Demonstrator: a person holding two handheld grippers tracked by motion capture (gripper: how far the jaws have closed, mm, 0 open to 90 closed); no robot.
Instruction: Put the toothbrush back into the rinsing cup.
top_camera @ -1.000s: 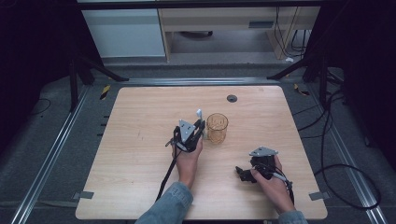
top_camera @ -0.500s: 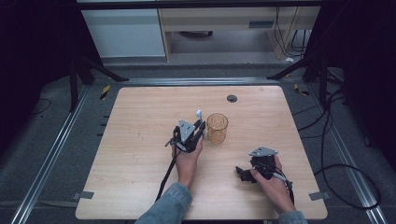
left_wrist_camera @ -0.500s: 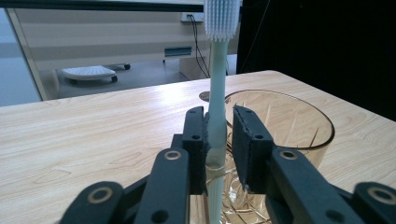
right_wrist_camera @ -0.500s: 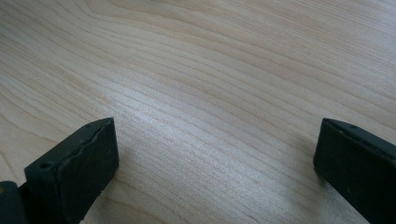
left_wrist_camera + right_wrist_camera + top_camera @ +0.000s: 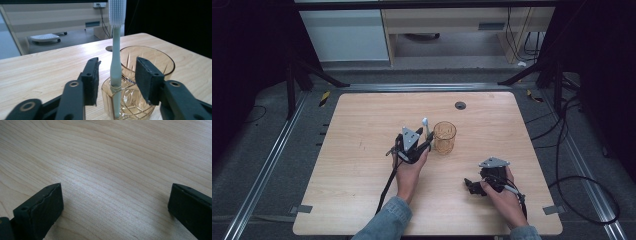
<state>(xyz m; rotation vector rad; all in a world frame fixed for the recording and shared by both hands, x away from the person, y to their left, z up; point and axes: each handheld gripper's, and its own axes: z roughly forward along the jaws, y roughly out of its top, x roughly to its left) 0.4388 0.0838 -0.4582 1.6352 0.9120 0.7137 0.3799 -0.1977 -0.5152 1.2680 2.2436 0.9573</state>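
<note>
With the left tongs (image 5: pixel 116 82) parted around the pale-green silicone toothbrush (image 5: pixel 115 62) standing in the amber cut-glass tumbler (image 5: pixel 140 82) mid-frame and the right tongs (image 5: pixel 115 207) wide over bare surface, a nudge might have toppled it.

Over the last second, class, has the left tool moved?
No. In the high view the left tool keeps its place beside the amber glass, below the table's round hole.

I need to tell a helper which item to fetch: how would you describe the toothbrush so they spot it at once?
Start at the wooden table and find the amber glass cup near its middle. The toothbrush stands upright in a small holder on the cup's side, between the open jaws of the left gripper. It is pale green with white bristles on top.
</note>
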